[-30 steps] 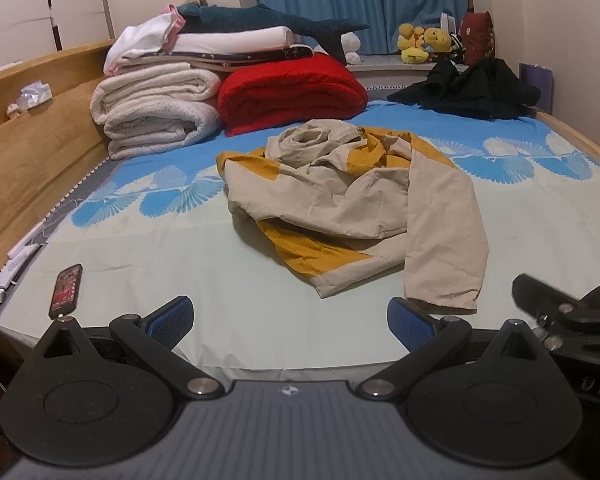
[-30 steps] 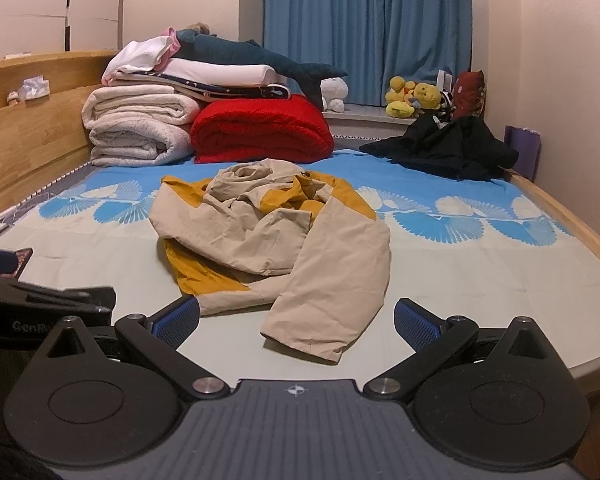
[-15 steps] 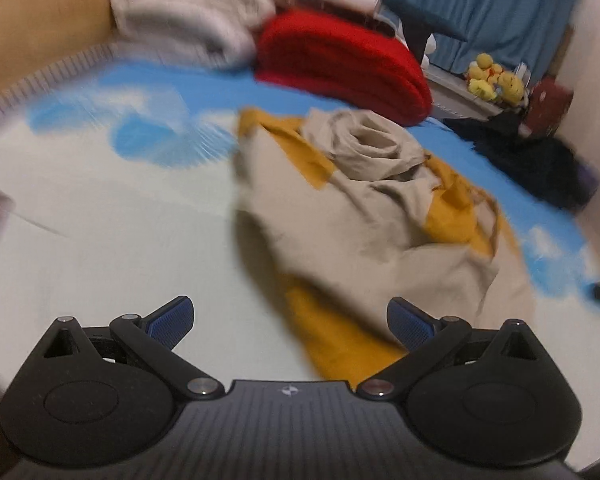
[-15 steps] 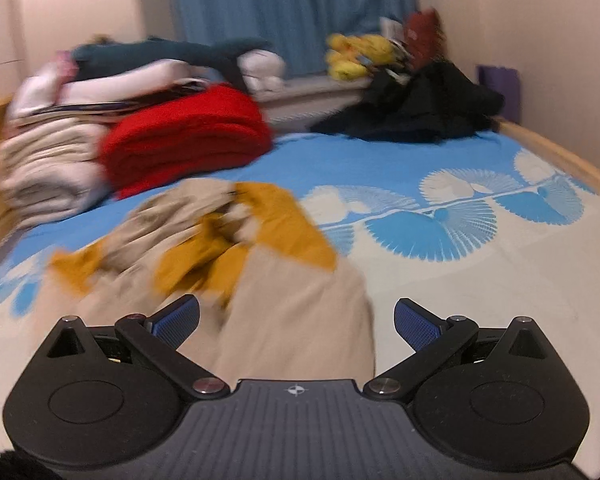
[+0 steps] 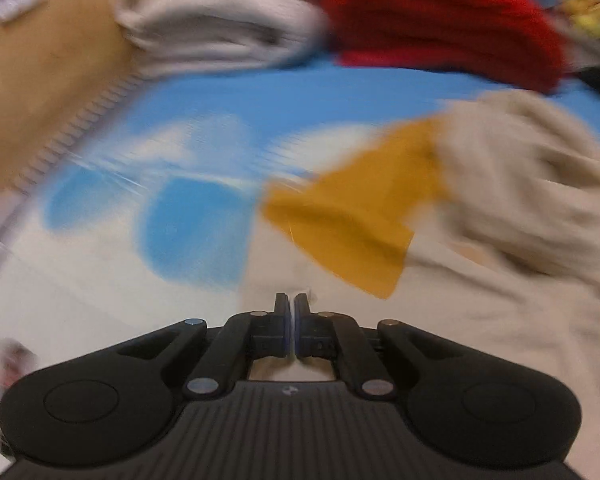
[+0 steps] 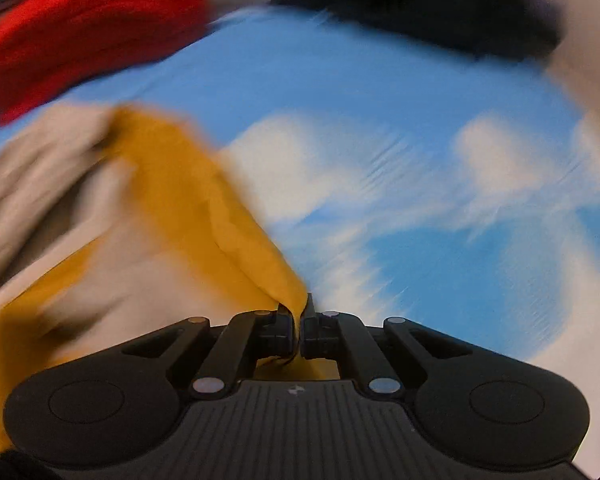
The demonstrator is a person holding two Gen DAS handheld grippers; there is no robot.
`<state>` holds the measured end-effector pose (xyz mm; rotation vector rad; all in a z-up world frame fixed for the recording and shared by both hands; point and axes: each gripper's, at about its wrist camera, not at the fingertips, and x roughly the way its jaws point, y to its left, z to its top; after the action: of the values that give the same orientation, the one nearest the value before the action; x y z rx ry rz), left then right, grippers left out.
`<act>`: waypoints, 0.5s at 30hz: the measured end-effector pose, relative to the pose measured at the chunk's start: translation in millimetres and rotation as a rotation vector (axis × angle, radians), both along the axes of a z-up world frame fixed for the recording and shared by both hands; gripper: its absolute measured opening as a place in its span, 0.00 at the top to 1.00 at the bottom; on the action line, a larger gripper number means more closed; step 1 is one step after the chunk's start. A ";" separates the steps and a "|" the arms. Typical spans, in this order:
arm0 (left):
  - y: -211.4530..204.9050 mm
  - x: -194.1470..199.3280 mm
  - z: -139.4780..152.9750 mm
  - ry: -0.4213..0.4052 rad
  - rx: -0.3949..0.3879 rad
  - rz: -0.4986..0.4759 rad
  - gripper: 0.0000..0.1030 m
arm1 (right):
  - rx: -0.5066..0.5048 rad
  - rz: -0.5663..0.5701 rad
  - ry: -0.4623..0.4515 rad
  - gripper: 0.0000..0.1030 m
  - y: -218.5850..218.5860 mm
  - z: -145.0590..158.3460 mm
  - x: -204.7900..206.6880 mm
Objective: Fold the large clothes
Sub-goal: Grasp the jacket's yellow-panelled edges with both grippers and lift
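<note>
- On the bed in front of you, one blue-and-white sheet (image 5: 204, 128) fills most of both views, its pattern smeared by blur.
- One large garment (image 5: 512, 200), beige with mustard panels, lies crumpled on that sheet, to the right in your left wrist view and to the left in your right wrist view (image 6: 112, 208).
- One red folded blanket (image 5: 440, 20) sits beyond the garment, with one pale rolled blanket (image 5: 216, 20) just beside it (how many layers it has is lost in the blur).
- One dark heap (image 6: 440, 4) lies at the far edge in the right view, too smeared to identify.
- One wooden bed frame (image 5: 48, 92) runs along the left side, cut off by the picture's edge.
- Your two tools:
  - the right gripper (image 6: 299, 316) is clamped on a mustard edge of the garment, the cloth pinched between its pads and bunched behind them;
  - the left gripper (image 5: 292, 308) has its pads together over the beige cloth (whether any fabric is caught between them you cannot tell).
</note>
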<state>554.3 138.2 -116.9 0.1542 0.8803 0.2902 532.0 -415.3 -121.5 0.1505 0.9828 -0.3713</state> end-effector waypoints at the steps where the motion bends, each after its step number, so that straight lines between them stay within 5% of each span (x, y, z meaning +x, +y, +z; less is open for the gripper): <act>1: 18.6 17.9 0.1 -0.013 0.059 0.050 0.98 | -0.057 -0.030 -0.031 0.98 -16.2 6.6 8.8; 4: 62.7 72.9 4.9 -0.080 0.274 0.199 1.00 | -0.227 -0.105 -0.214 0.94 -51.4 33.4 38.3; 6: 85.1 97.1 13.9 -0.099 0.290 0.277 1.00 | -0.305 -0.128 -0.296 0.63 -49.1 41.6 47.4; 7: 93.5 103.4 18.7 -0.086 0.221 0.289 0.97 | -0.328 -0.132 -0.313 0.27 -45.2 43.4 46.2; 8: 98.8 102.6 23.6 -0.086 0.133 0.279 0.96 | -0.346 -0.121 -0.331 0.09 -39.1 45.0 38.4; 9: 97.4 94.9 27.3 -0.104 0.073 0.247 0.87 | -0.355 -0.081 -0.364 0.09 -31.2 46.3 23.4; 11: 84.3 68.5 29.8 -0.138 0.032 0.142 0.56 | -0.373 0.028 -0.389 0.10 -17.6 45.1 -15.5; 12: 71.9 53.2 30.0 -0.140 0.031 0.092 0.32 | -0.364 0.091 -0.391 0.10 -10.7 44.4 -38.9; 13: 56.5 30.9 30.4 -0.143 0.025 0.044 0.21 | -0.319 0.171 -0.379 0.09 -3.2 43.3 -68.9; 15: 20.3 -18.1 28.8 -0.154 -0.031 -0.084 0.20 | -0.186 0.331 -0.335 0.09 12.2 39.0 -119.4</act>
<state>536.2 158.4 -88.0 0.1376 0.7237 0.2070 412.6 -403.1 -82.5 -0.1164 0.6237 -0.1249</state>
